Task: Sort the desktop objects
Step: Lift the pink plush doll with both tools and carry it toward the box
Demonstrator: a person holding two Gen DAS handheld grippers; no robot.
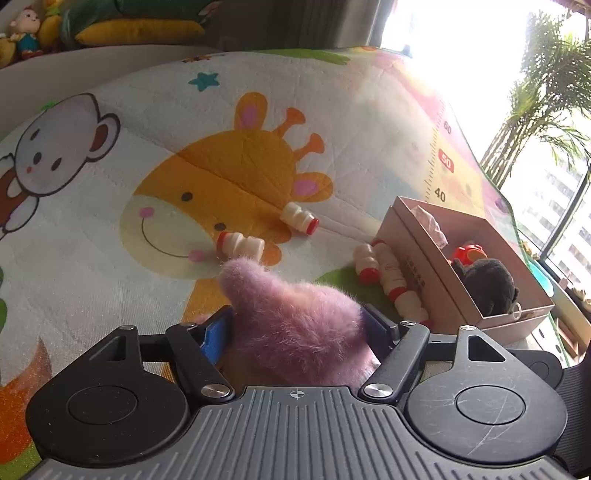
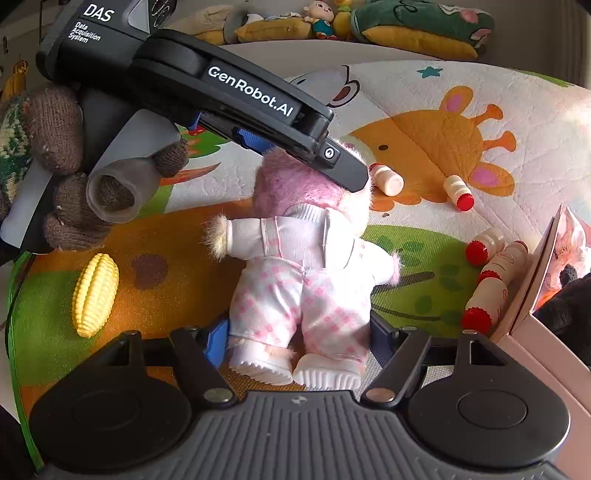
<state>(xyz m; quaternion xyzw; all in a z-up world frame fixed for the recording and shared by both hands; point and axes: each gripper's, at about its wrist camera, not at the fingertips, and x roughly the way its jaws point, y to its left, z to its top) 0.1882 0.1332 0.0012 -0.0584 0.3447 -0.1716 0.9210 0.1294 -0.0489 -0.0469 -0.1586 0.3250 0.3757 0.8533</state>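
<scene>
A home play area: a cartoon play mat (image 1: pixel 258 122) covers the floor, stuffed toys (image 2: pixel 406 26) line a ledge, and a window (image 1: pixel 461 37) shows palms outside.

Pink-furred doll (image 2: pixel 314 266), pink-checked trousers

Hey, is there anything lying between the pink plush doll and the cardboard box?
Yes. Small white bottles with red caps lie on the mat right against the box's near wall, between it and the doll. Two more bottles lie further off, clear of that line. The box itself is open on top.
</scene>
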